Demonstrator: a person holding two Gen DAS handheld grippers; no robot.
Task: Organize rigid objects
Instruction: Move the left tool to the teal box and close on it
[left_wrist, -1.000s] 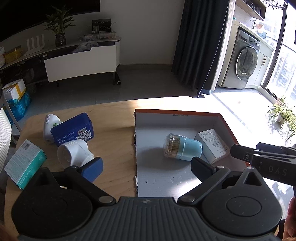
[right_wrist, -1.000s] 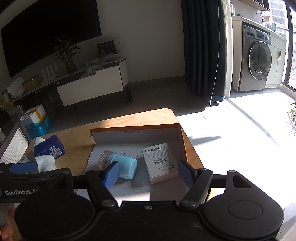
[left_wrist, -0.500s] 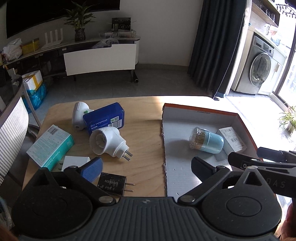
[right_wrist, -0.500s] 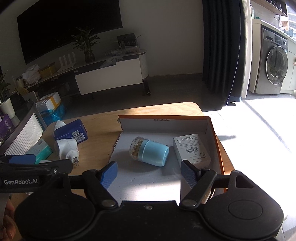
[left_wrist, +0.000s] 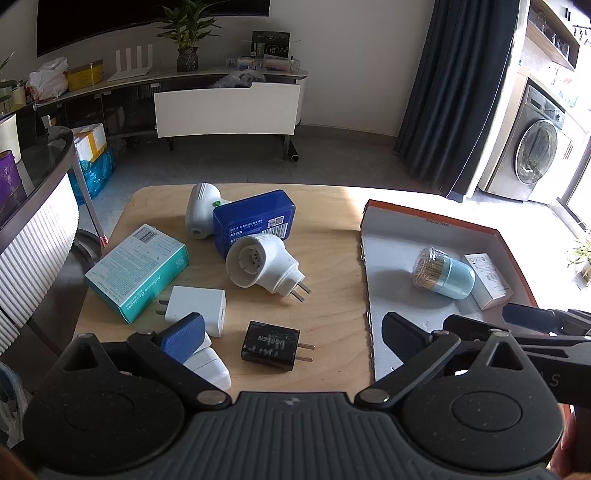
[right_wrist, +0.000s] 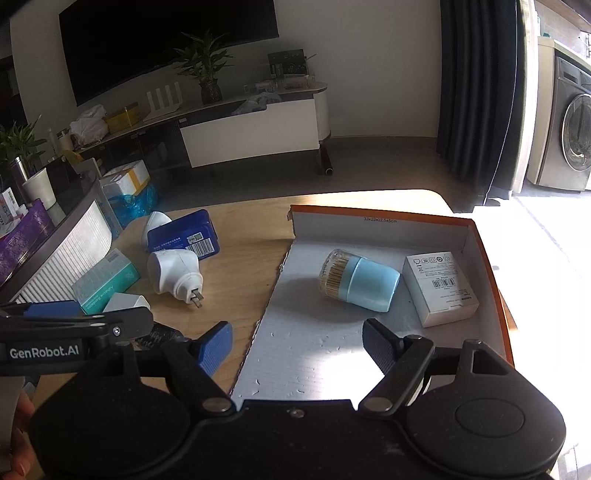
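While both tools are hanging over the near edge of the light wooden table (left_wrist: 332, 229), I am looking down on a scatter of small things at its left half and an orange-walled cardboard box with a white floor (right_wrist: 317, 347) at its right half. My left gripper (left_wrist: 291, 332) is standing with its jaws wide apart and nothing between the pads, its blue left pad lying in front of a white charger block (left_wrist: 199, 306), and the black UGREEN wall plug (left_wrist: 271, 345) is sitting on the wood in the gap between them. My right gripper (right_wrist: 297, 349) has just been opening its jaws, and they are standing apart over the box's near left edge with nothing in them. Inside the box, a pale blue toothpick jar with a clear cap (right_wrist: 358, 282) is lying on its side, just beside a small white carton with a barcode (right_wrist: 439, 288) near the right wall. Out on the wood I am seeing a round white plug adapter (left_wrist: 262, 264) lying tipped with its prongs pointing right, touching a dark blue rectangular tin (left_wrist: 255, 223), which is leaning against a white rounded device (left_wrist: 201, 210). A teal and white bandage carton (left_wrist: 136, 271) is lying at the left edge, near the white charger block.
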